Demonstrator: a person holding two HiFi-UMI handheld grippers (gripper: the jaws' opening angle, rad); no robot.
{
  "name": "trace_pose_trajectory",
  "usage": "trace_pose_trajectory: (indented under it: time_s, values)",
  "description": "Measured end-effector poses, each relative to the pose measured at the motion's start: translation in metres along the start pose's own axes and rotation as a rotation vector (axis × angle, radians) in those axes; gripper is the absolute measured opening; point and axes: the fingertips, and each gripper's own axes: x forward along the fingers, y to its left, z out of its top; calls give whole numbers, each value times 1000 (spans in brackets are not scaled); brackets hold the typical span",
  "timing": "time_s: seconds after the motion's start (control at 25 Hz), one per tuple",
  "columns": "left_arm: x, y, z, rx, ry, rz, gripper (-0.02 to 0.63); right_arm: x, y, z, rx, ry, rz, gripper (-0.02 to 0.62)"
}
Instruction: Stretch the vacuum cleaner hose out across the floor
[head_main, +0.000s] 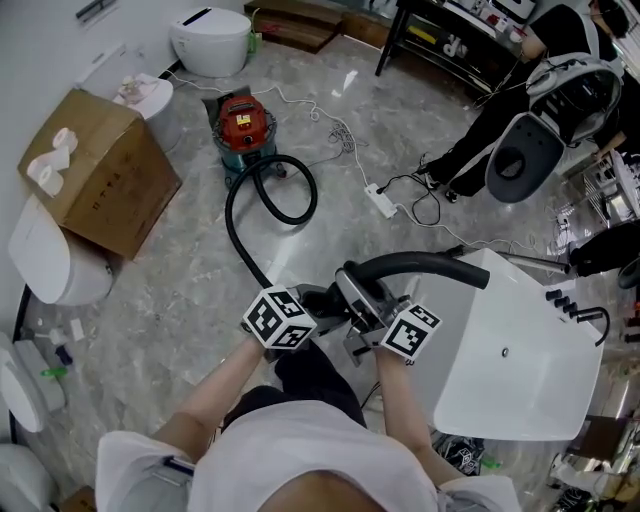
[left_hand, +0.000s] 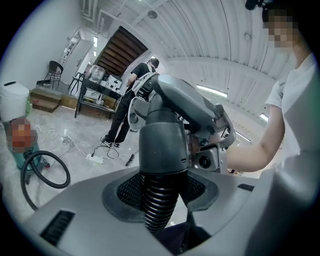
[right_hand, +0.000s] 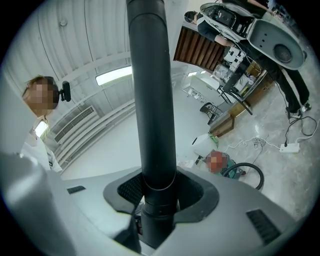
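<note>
Plainly both tools are clamped. The left gripper (left_hand: 161, 189) has its jaws pressed on the ribbed black plastic hose (left_hand: 157, 215), just below the smooth dark grey cuff (left_hand: 162, 145) where the ribbing ends. The right gripper (right_hand: 155, 196) has its jaws closed around the rigid black wand tube (right_hand: 152, 100).

The two grips sit close together at the centre of the head view, either side of the joint between the soft and stiff parts. That looks chosen so the stiff end steers while the soft part is drawn along without kinking.

From the grippers the hose runs up and to the left across the grey marbled floor (head_main: 170, 300). It curls into one loop beside the red-topped vacuum cleaner with its teal drum (head_main: 242, 125), above and left of centre. With that loop lying there, I judge the stretch only partly done. The wand arches towards the right of the frame, over the edge of a white ceramic basin (head_main: 530, 380).

- **Vacuum drum:** it is shut under its red top, so what it holds is hidden.
- **Box:** the brown cardboard box (head_main: 105, 185) at the left edge looks closed. Two white paper rolls (head_main: 48, 165) lie on top of it, and its inside cannot be seen.
- **Basin:** its white face shows only a small dark hole.
</note>
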Motion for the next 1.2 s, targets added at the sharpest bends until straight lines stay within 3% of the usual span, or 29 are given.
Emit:
trace_pose_trajectory:
  time_s: [0.44, 0.96, 1.2]
  values:
    - [-18, -53, -28, 44, 10, -22, 185, -36, 44, -27, -1, -45, -11, 170]
    - [-74, -120, -74, 102, -22, -4, 184, -62, 127, -82, -23, -62, 21, 170]
    - [-94, -172, -102, 164, -38, -14, 186, -96, 177, -112, -67, -101, 23, 170]
